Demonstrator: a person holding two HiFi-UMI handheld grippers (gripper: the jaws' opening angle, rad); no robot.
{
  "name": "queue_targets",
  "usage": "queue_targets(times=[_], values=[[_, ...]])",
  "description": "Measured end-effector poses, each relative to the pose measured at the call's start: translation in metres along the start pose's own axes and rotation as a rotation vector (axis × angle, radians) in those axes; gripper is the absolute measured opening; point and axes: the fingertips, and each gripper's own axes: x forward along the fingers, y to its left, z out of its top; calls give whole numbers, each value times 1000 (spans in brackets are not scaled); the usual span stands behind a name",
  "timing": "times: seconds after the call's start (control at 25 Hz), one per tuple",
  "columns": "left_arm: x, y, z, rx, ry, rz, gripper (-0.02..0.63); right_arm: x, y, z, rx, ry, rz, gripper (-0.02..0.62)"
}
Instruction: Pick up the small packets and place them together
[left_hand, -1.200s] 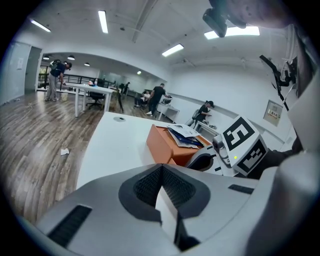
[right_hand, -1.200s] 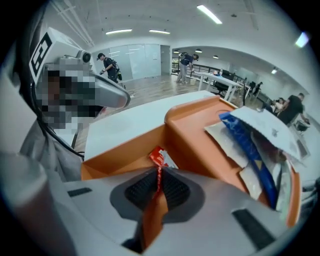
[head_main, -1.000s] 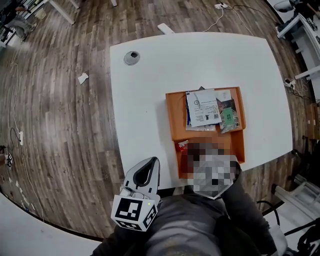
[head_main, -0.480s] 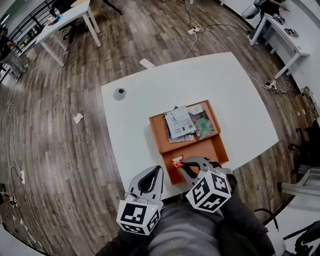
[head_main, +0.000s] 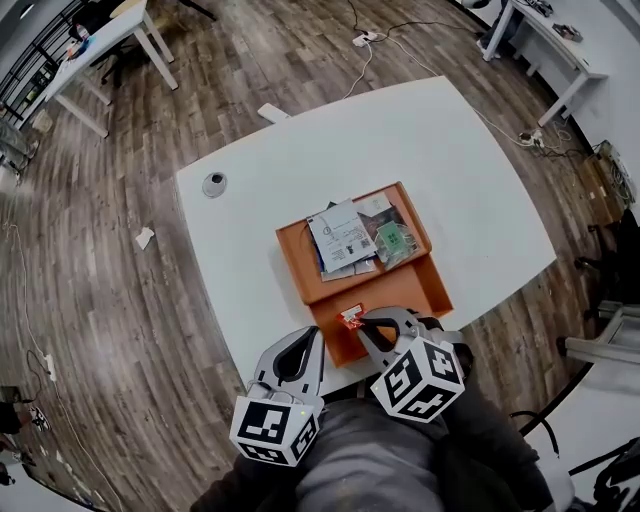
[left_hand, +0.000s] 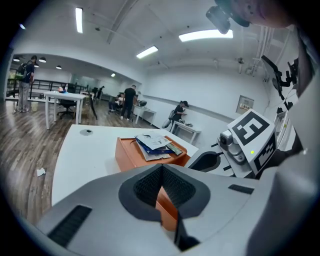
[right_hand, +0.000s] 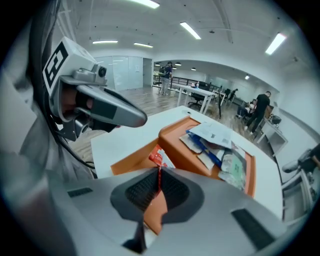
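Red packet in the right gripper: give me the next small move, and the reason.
Probably carry the red packet across to the pile in the tray's far compartment and release it there. The right gripper is shut on it over the near compartment, while the other packets lie together in the far one.

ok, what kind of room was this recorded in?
Probably an open-plan office or lab: wood-look floor, white worktables with people around them, and ceiling strip lights.
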Motion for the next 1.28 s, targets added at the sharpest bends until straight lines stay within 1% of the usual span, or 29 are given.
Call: queue_targets(times=[0.08, 0.16, 0.32, 0.4, 0.52, 0.64, 0.76, 0.84, 0.96, 1.04, 1.28], values=[[3, 4, 6, -1, -10, 8, 0, -7, -8, 15, -5, -42, -3, 18], [5, 9, 15, -3, -28, 22, 0, -18, -22, 34, -18, -91, -29, 18], [8, 26, 32, -19, -65, 69, 0, -35, -74, 70, -48, -170, -163, 20], [8, 35, 37, -32, -77, 98, 0, -34, -97, 78, -53, -183, -206, 20], [11, 49, 39, -57, -79, 139, 0, -20, -121, 79, -52, -165, -218, 20], [15, 60, 34, -94, -63, 173, 0, -2, -133, 76, -51, -136, -201, 20], [14, 69, 28, -125, -47, 201, 0, 15, -132, 76, -55, -114, -169, 20], [15, 73, 27, -134, -44, 209, 0, 21, -130, 77, -61, -107, -153, 20], [17, 76, 26, -144, -40, 212, 0, 26, -126, 78, -59, -109, -106, 25], [18, 77, 25, -148, -40, 212, 0, 27, -123, 78, -54, -110, -82, 57], [15, 76, 25, -137, -49, 206, 0, 25, -111, 79, -44, -114, -27, 183]])
